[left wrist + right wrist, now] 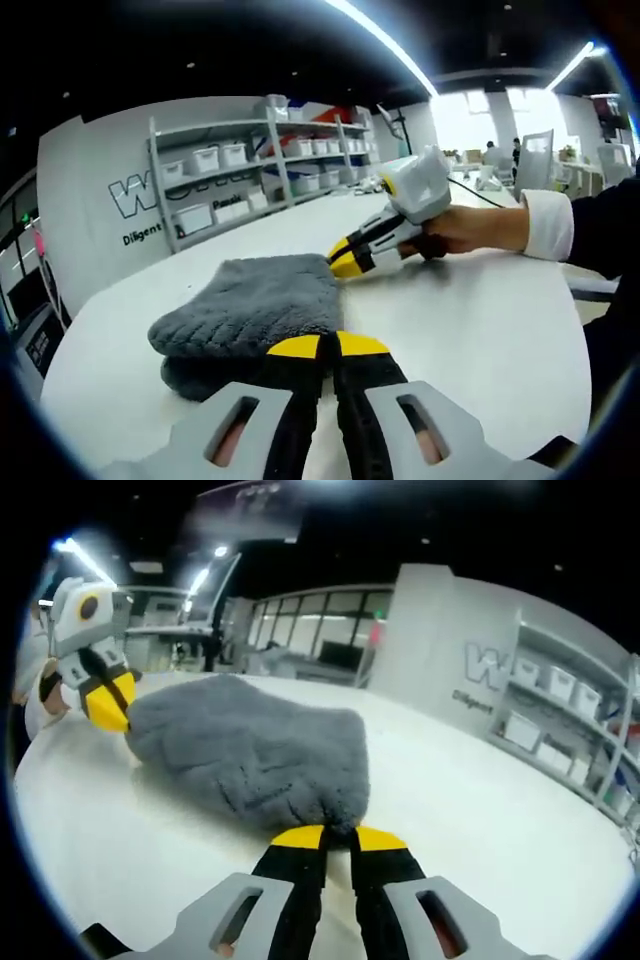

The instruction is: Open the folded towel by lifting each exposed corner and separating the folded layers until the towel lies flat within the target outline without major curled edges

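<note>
A grey fluffy towel [255, 300] lies folded in thick layers on the white table [480, 330]. In the left gripper view my left gripper [328, 346] has its yellow tips pressed together on the towel's near edge. My right gripper [347, 262], held by a hand, pinches the far corner. The right gripper view shows the towel [260, 750] from the other side, with my right gripper [338, 837] shut on a corner that runs down between its tips. My left gripper [108, 705] bites the opposite corner at the left.
Grey shelving [260, 170] with white bins stands along the wall behind the table, and the same shelves [575, 720] show at the right in the right gripper view. The person's sleeve [550, 225] reaches in from the right. Bare tabletop surrounds the towel.
</note>
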